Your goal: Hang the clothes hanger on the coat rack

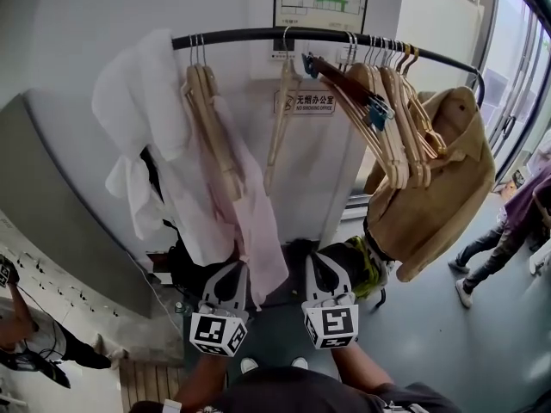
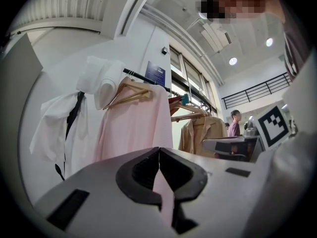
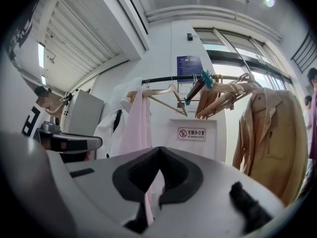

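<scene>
— Where is our hanger?
— The hanger (image 1: 209, 114) hangs on the rail (image 1: 258, 35), near its left end, and it carries the pink shirt (image 1: 258, 222).
— And our grippers?
— Our left gripper (image 2: 159, 151) is pinched on the pink shirt's lower edge. Our right gripper (image 3: 159, 150), just beside it, nips the same cloth.
— Around it?
— We see a white garment (image 1: 138, 101) on the left, and bare hangers (image 1: 387, 119) and a tan jacket (image 1: 439, 188) on the right.

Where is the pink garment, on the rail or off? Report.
On: the pink garment hangs from a wooden hanger hooked over the rail.
</scene>
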